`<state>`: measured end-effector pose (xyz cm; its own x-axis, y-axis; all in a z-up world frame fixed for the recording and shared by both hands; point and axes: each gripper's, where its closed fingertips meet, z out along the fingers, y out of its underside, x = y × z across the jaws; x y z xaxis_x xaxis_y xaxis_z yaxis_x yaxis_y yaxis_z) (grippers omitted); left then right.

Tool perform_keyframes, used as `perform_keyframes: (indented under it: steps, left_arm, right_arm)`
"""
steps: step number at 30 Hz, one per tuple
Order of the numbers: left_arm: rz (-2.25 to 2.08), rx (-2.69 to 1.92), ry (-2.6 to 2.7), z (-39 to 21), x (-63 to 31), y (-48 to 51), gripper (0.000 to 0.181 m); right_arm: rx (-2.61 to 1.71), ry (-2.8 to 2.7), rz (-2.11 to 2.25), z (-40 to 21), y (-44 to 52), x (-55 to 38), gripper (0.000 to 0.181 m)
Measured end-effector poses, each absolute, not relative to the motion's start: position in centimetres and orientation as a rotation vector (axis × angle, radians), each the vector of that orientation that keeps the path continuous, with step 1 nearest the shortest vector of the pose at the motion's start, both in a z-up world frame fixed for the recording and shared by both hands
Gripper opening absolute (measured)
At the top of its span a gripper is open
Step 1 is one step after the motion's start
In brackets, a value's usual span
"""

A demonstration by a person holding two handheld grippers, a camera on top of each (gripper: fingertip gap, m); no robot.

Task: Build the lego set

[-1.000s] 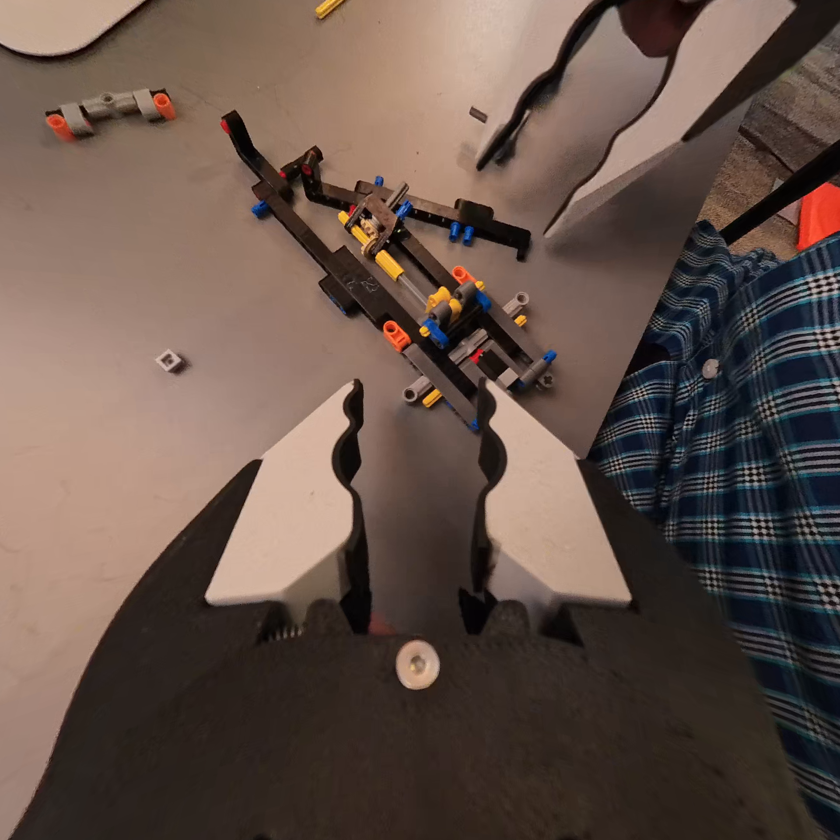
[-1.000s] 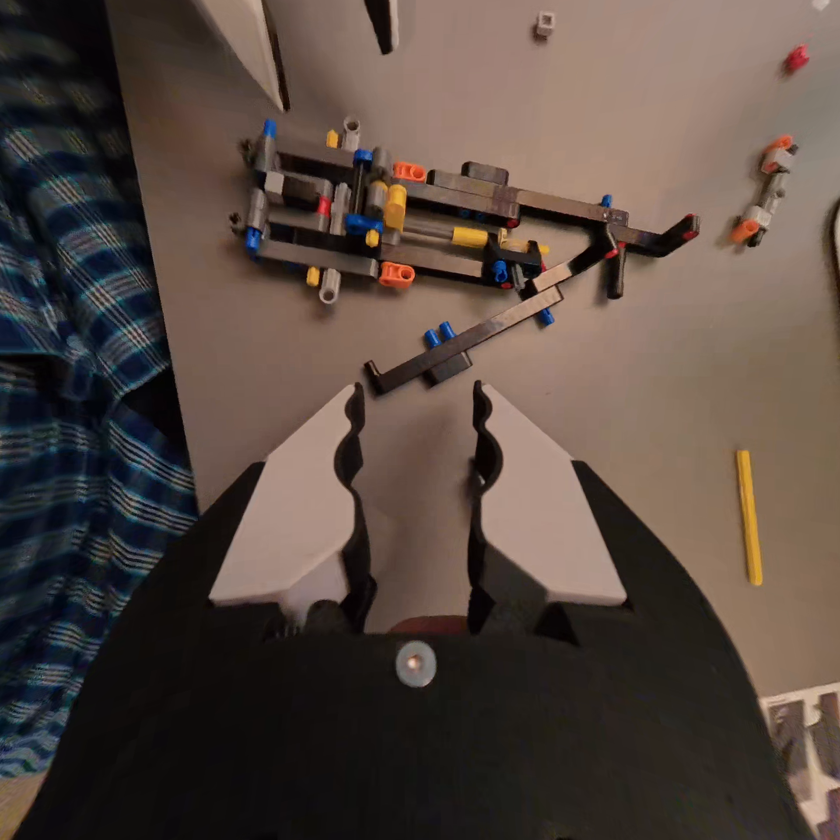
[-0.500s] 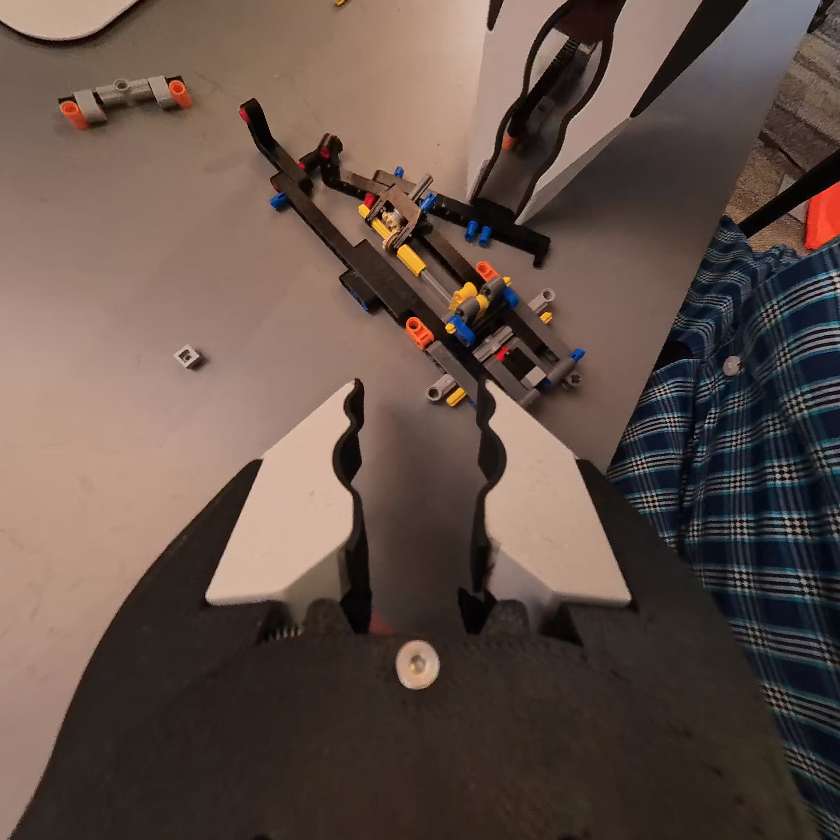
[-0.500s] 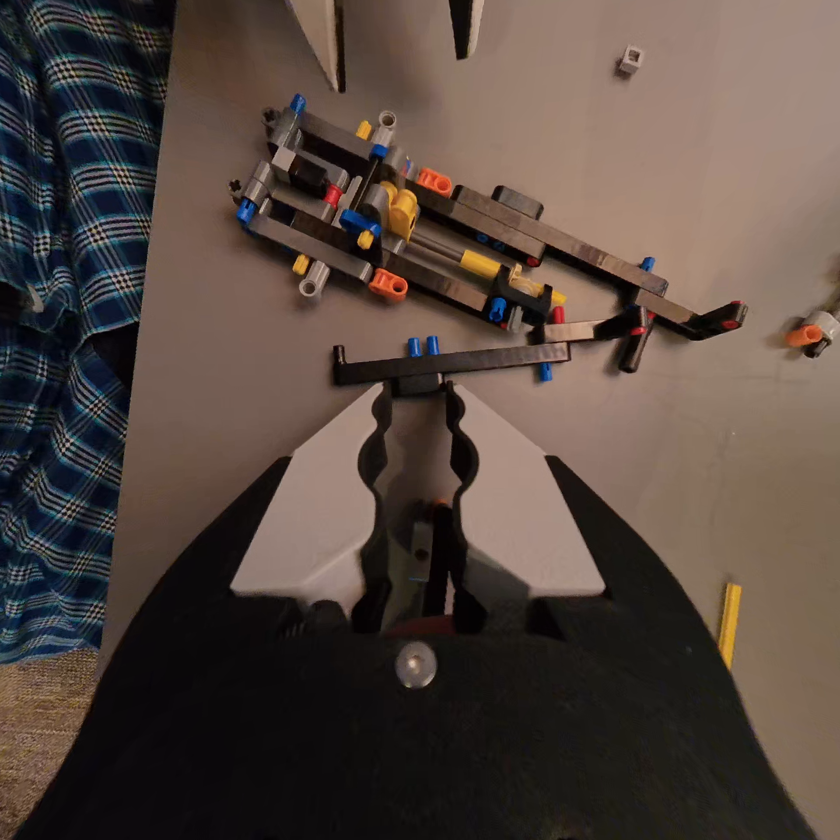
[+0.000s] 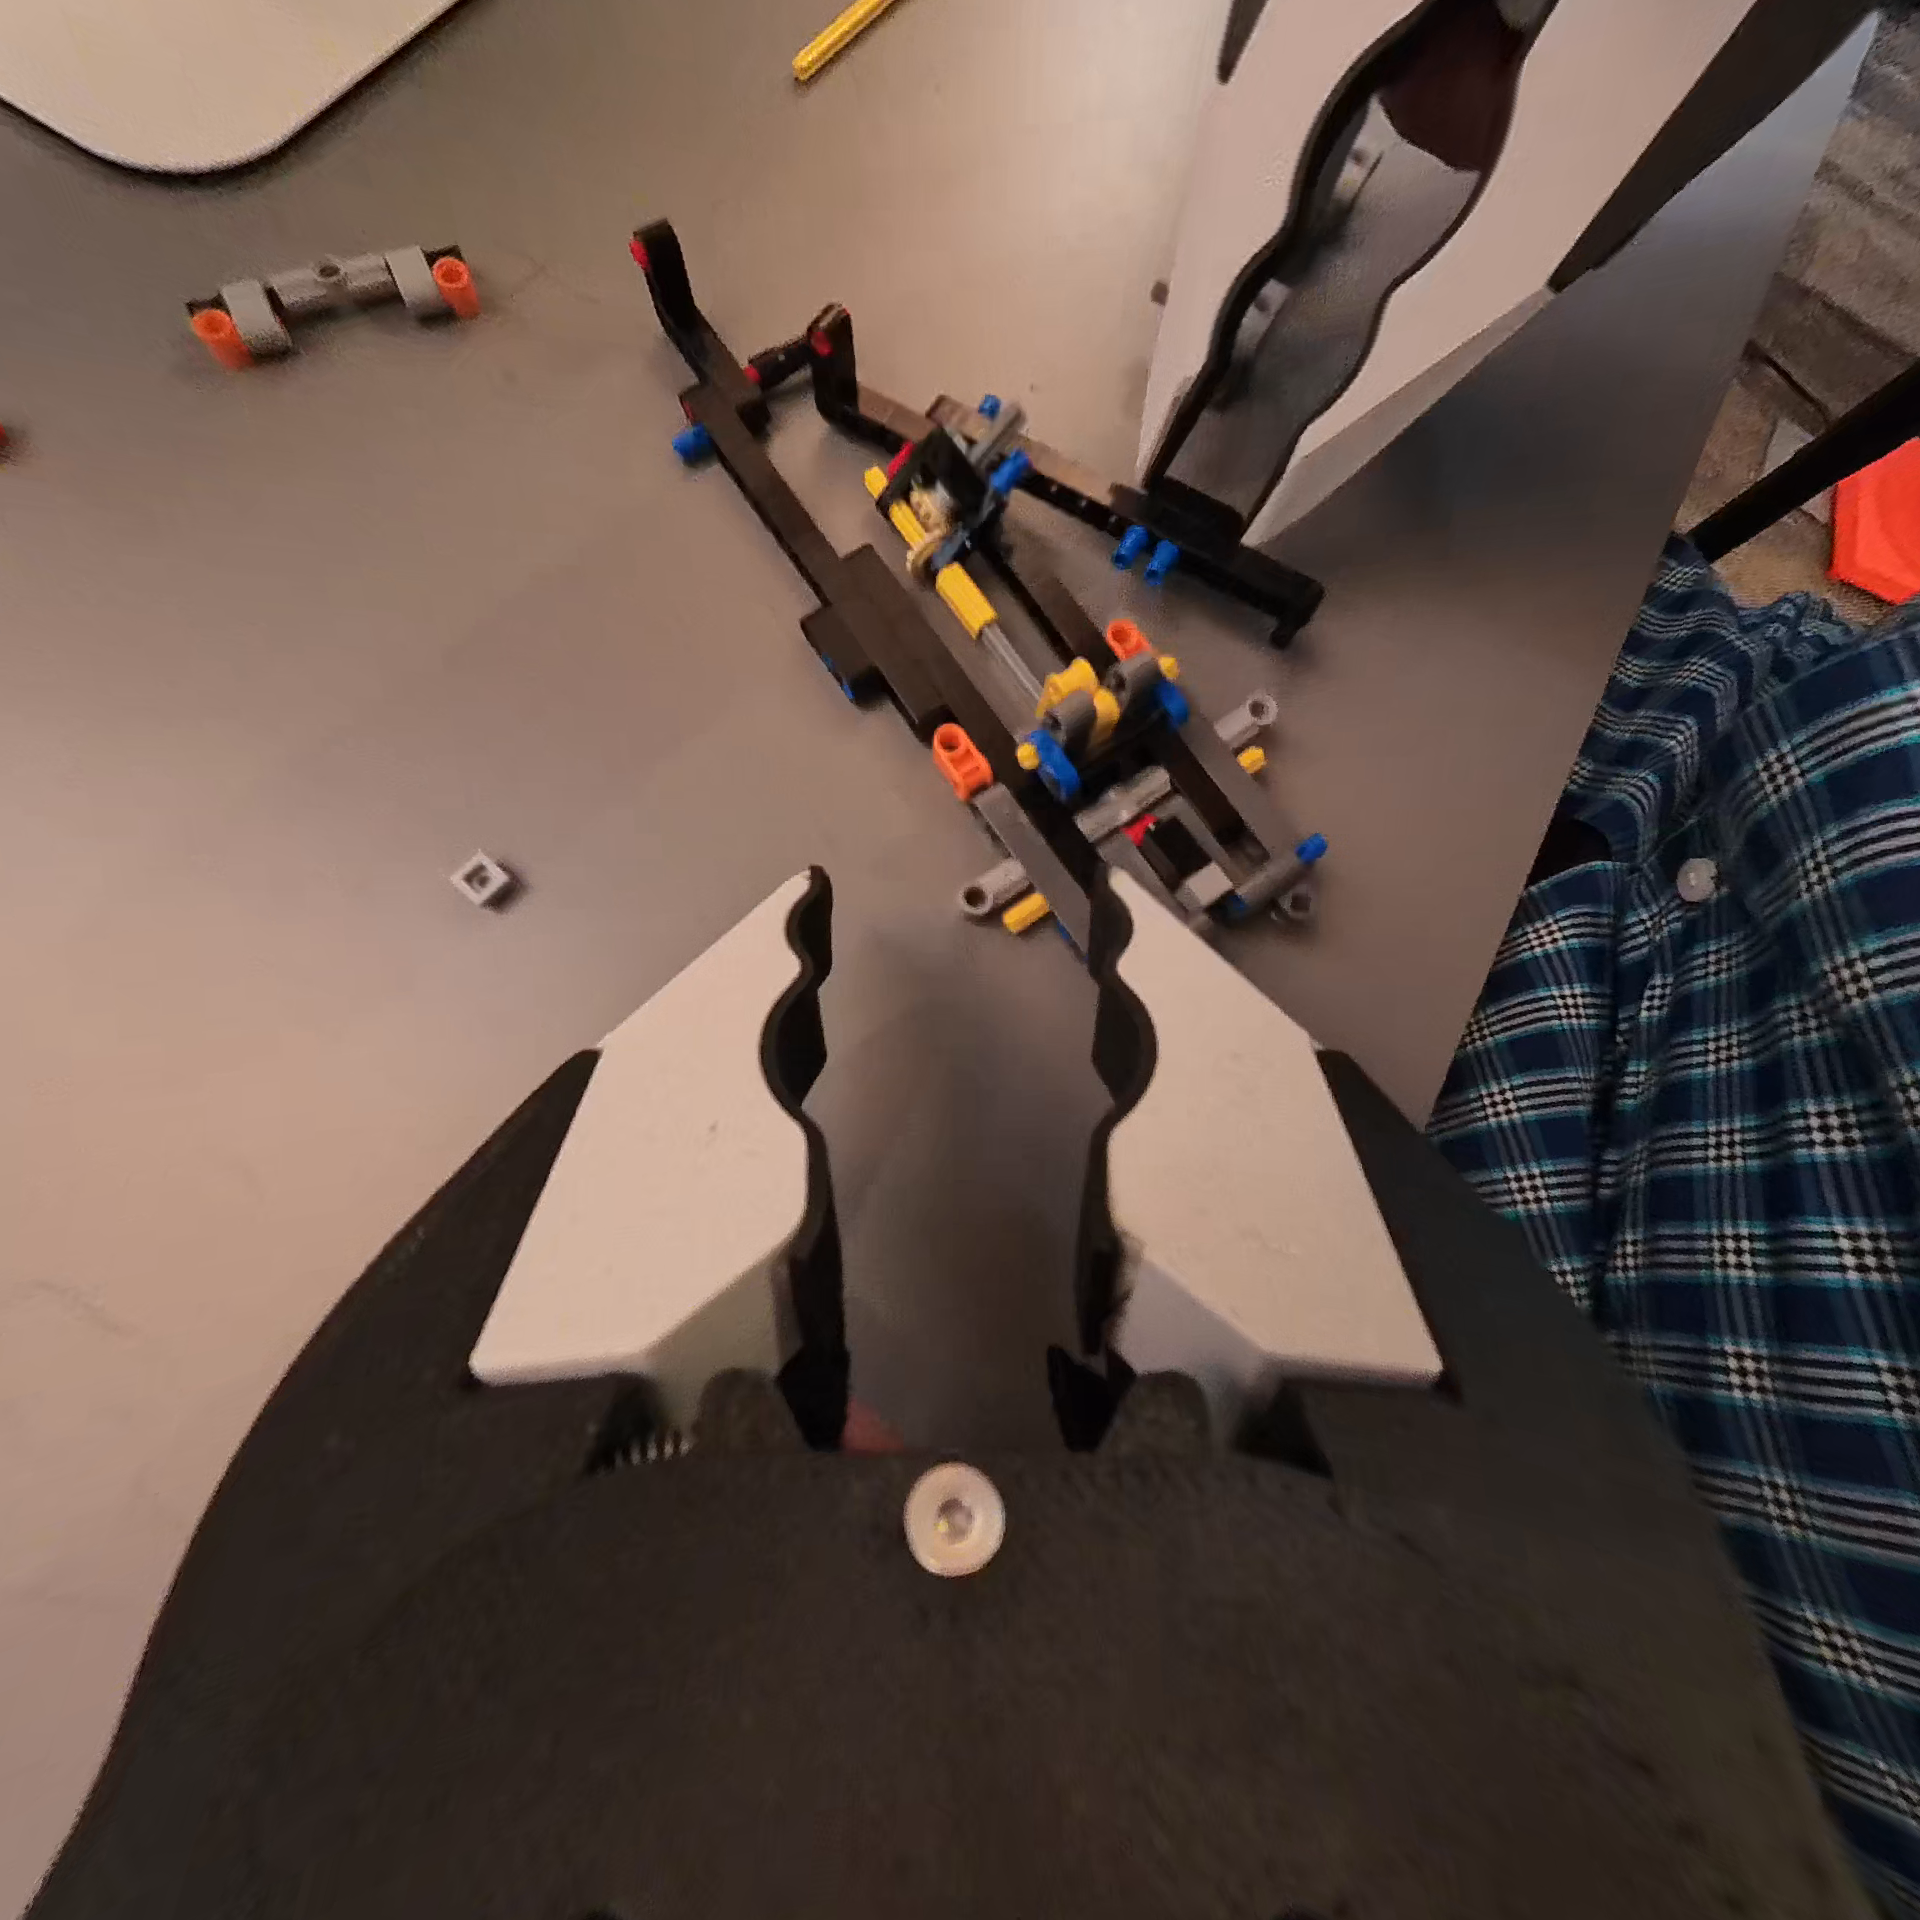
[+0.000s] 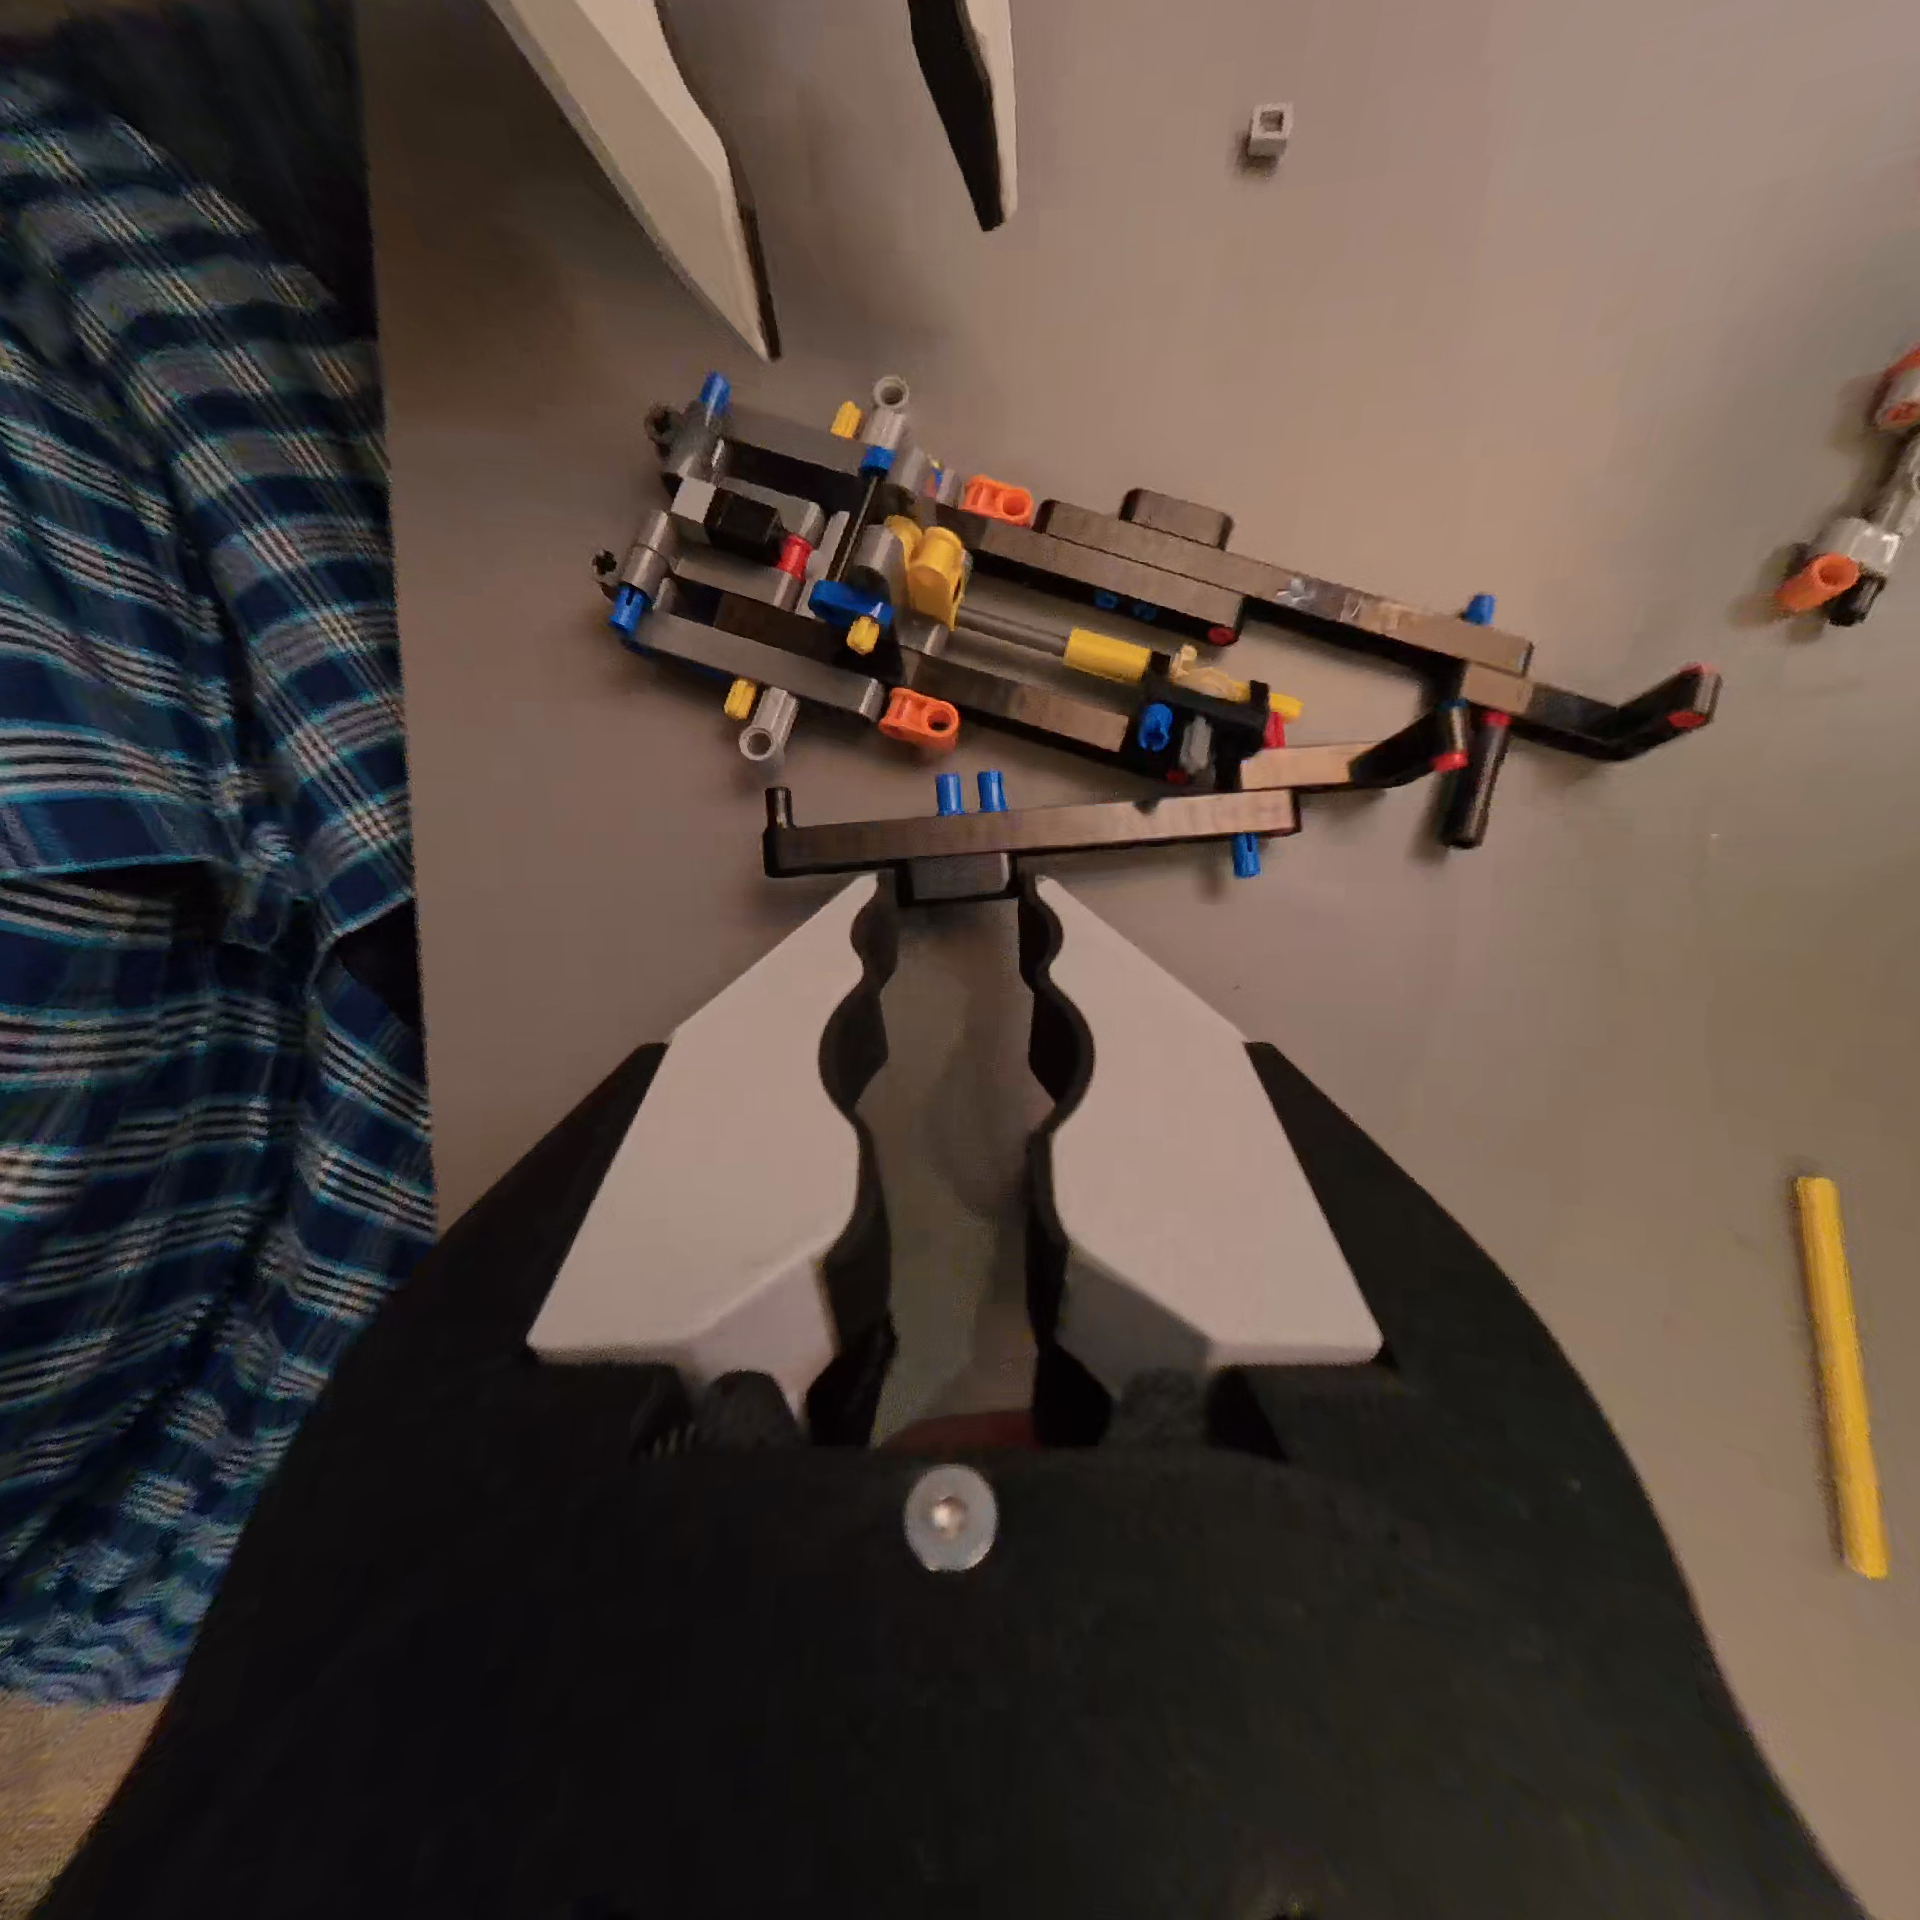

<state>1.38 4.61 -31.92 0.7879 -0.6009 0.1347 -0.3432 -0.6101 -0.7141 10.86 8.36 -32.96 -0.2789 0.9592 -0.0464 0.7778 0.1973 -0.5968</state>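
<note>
In the left wrist view the left gripper point(image 5: 961, 904) hung spread and empty over the grey table point(image 5: 312, 623), just short of the lego frame point(image 5: 997, 665), a light, stiff build likely to pop apart if twisted. In the right wrist view the right gripper point(image 6: 954, 894) pinched the small block under the frame's black beam point(image 6: 1039, 826), a sound hold; a yellow rod point(image 6: 1839, 1371) lay well apart, a plaid sleeve point(image 6: 187, 831) at the table's edge.

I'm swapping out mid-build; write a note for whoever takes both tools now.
Right tool: shut on the black block under the hinged beam beside the chassis.
Left tool: open, empty, by the chassis's near end.
Loose on the table: grey-orange subassembly, small grey piece, yellow axle.
Done: chassis partly built.
Left: seat the beam, add the loose parts.
</note>
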Motion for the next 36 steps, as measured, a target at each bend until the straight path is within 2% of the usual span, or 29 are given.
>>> perform_keyframes:
  steps: [1, 7, 13, 20, 36]
  left_arm:
    - [-0.481, -2.271, 0.698, -31.8, 1.4, 4.8, 0.048]
    - [-0.503, -2.273, 0.730, -32.1, 1.9, 5.3, 0.048]
    - [-0.498, -2.261, 0.728, -31.8, 1.5, 6.5, 0.046]
    - [-0.500, -2.246, 0.741, -31.9, 1.0, 8.5, 0.033]
    - [-0.555, -2.270, 0.824, -33.7, 2.5, 9.9, 0.033]
  right_arm:
    - [-1.658, -2.125, 0.786, -32.7, 8.3, 10.9, 0.020]
    - [-1.650, -2.149, 0.847, -32.2, 8.1, 12.1, 0.020]
    - [-1.804, -1.990, 0.709, -32.5, 10.4, 11.4, 0.020]
    - [-1.909, -1.854, 0.594, -33.7, 10.7, 10.2, 0.021]
    - [-1.925, -1.816, 0.513, -33.9, 11.7, 9.8, 0.020]
